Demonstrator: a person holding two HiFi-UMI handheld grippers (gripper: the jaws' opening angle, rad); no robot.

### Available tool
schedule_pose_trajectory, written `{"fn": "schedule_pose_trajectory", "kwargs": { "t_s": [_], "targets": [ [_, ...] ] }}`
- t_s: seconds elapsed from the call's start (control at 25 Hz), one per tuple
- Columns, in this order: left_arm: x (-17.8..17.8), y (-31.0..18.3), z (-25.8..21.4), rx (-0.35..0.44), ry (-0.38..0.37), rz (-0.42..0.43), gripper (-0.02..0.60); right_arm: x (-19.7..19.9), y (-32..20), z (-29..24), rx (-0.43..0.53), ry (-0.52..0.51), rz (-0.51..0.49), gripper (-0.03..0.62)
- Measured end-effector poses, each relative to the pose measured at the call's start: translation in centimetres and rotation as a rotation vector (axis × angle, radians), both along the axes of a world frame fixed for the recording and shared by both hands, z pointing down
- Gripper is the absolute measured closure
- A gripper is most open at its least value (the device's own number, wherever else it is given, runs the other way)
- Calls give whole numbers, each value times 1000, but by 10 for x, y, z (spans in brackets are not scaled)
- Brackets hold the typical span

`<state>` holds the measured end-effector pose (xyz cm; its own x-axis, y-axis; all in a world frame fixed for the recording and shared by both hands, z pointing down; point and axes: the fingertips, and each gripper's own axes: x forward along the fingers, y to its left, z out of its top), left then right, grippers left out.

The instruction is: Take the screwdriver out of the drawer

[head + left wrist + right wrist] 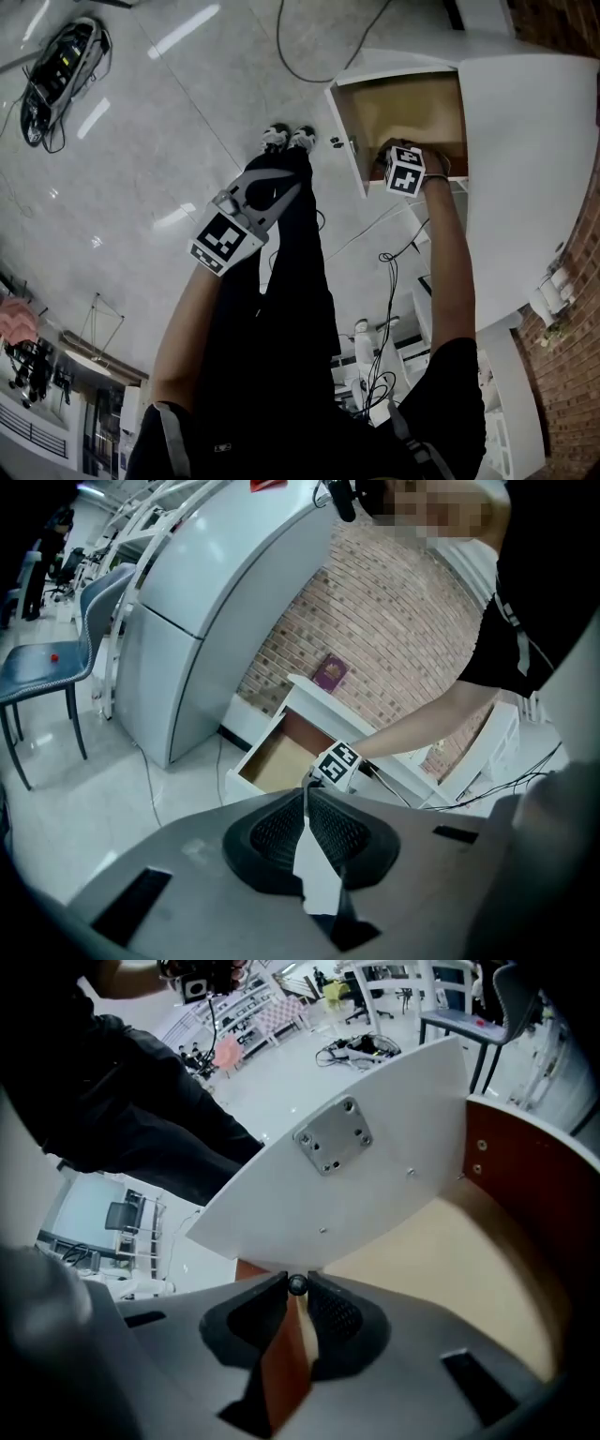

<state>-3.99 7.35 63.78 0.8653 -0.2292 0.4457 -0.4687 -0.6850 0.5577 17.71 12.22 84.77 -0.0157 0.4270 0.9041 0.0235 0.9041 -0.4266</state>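
Observation:
The white drawer (pixel 349 141) stands pulled out, its tan wooden floor (pixel 412 111) bare where it shows. My right gripper (pixel 398 155) reaches down into it just behind the front panel (pixel 356 1171). In the right gripper view its fingertips (pixel 297 1285) pinch a small dark round end, apparently the screwdriver (pixel 297 1284); the rest of the tool is hidden. My left gripper (pixel 272 183) hangs in the air over the person's legs, away from the drawer. Its pads (pixel 306 794) meet at the tips with nothing between them. The left gripper view shows the drawer (pixel 277 761) from the side.
A white curved cabinet top (pixel 534 169) overhangs the drawer at the right. Cables (pixel 386 267) trail on the glossy floor below it. A black device with cords (pixel 58 66) lies far left. A tall white unit (pixel 206 602) and a blue chair (pixel 37 667) stand beyond.

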Motion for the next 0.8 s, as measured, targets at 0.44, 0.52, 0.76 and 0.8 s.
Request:
{"fn": "schedule_pose_trajectory", "kwargs": {
  "t_s": [0.44,0.52,0.76,0.8],
  "targets": [
    [9,-1,-74,91,-22,145,557,-18,-24,-86,295,-40,129,473],
    [7,1,-90,102,-22,158,557,-21,-21,-112,338,-49,144,473],
    [9,13,-141,153,-1,243,557,-38,1,-204,429,-112,316,473],
    [11,12,-149,171,6,269,557,-40,5,-220,447,-122,341,473]
  ]
}}
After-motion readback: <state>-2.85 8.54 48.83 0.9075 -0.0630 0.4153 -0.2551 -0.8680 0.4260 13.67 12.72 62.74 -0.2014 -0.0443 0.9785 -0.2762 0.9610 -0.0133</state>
